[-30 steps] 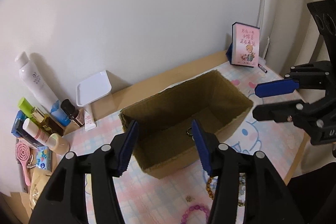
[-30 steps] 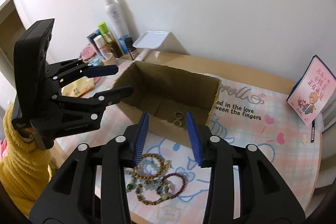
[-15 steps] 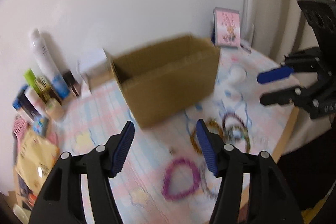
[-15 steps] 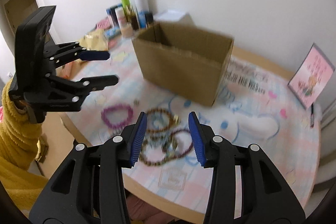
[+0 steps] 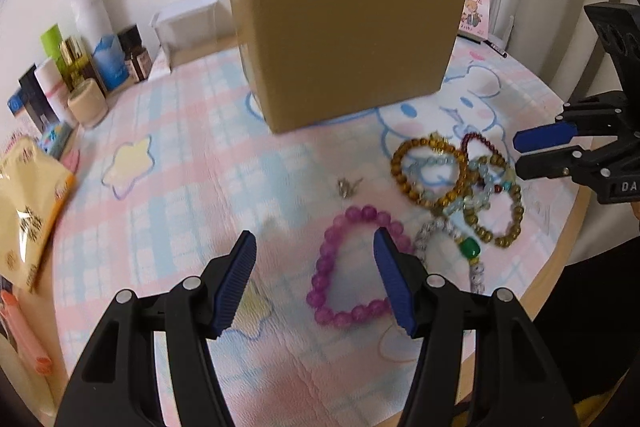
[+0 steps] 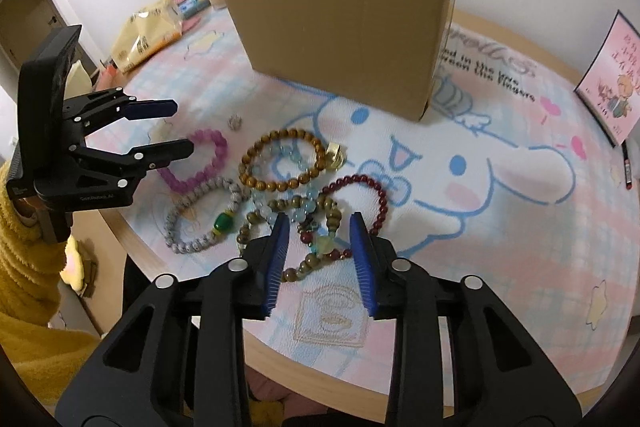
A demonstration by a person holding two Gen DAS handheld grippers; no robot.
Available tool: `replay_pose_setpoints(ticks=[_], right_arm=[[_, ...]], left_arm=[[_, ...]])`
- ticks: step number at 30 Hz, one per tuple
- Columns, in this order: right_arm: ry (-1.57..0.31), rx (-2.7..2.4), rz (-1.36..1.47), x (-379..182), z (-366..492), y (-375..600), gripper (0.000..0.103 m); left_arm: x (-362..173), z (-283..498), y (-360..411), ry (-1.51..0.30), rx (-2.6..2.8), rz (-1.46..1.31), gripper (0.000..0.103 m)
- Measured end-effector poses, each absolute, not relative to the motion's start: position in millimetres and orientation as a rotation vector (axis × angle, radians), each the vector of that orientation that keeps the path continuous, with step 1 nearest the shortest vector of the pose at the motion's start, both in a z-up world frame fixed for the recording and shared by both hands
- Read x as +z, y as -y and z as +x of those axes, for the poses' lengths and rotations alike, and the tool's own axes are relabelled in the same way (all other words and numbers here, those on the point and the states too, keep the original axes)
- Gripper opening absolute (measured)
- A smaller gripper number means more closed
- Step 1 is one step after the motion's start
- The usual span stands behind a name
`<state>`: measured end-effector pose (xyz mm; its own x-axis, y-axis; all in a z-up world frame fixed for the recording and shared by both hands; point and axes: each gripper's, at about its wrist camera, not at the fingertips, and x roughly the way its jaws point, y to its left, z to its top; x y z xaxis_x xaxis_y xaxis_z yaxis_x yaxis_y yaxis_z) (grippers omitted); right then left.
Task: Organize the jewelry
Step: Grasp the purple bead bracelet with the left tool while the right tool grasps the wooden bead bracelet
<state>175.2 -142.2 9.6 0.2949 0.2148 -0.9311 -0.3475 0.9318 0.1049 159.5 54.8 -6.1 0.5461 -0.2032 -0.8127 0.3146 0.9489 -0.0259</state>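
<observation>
A cardboard box (image 5: pixel 344 43) (image 6: pixel 344 35) stands on the pastel cartoon mat. In front of it lies a pile of bead bracelets: a purple one (image 5: pixel 352 275) (image 6: pixel 200 163), an amber one (image 5: pixel 428 171) (image 6: pixel 284 159), a dark red one (image 6: pixel 372 191), a grey one with a green bead (image 6: pixel 204 223) and an olive one (image 5: pixel 496 211). A small silver ring (image 5: pixel 348 185) (image 6: pixel 235 123) lies apart. My left gripper (image 5: pixel 316 275) (image 6: pixel 176 127) is open and empty over the purple bracelet. My right gripper (image 6: pixel 320 259) (image 5: pixel 520 155) is open and empty over the tangled bracelets.
Bottles and cosmetics (image 5: pixel 80 59) line the back left, with a white tray (image 5: pixel 186 27) against the wall. A yellow snack bag (image 5: pixel 28 203) lies at the left. A pink book (image 6: pixel 612 83) leans at the right. The round table's edge (image 6: pixel 360 363) runs close below the grippers.
Both grippers have pulled back from above the box and dropped low toward the table. The box's inside is out of sight now, and the bracelets lie right in front of the fingers.
</observation>
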Motion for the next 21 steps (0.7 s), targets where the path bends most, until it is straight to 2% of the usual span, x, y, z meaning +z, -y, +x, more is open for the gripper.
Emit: replay_pose_setpoints(ticks=[14,17,21], right_arm=[[-1.253,0.319,-0.138,-10.2,180.8,141.7,0.025],[-1.253,0.312,-0.143,-12.8,180.8,141.1,0.023],[-1.257,0.304,-0.138,-15.8,181.7,139.9,0.012]], left_arm=[[-16.0,152.9,-55.4,-0.939,-0.263,0.141,0.049],[-15.4,153.1,-56.9,-0.936,-0.242,0.128,0.042],[-15.0,153.6,-59.6,-0.931,-0.214,0.114,0.034]])
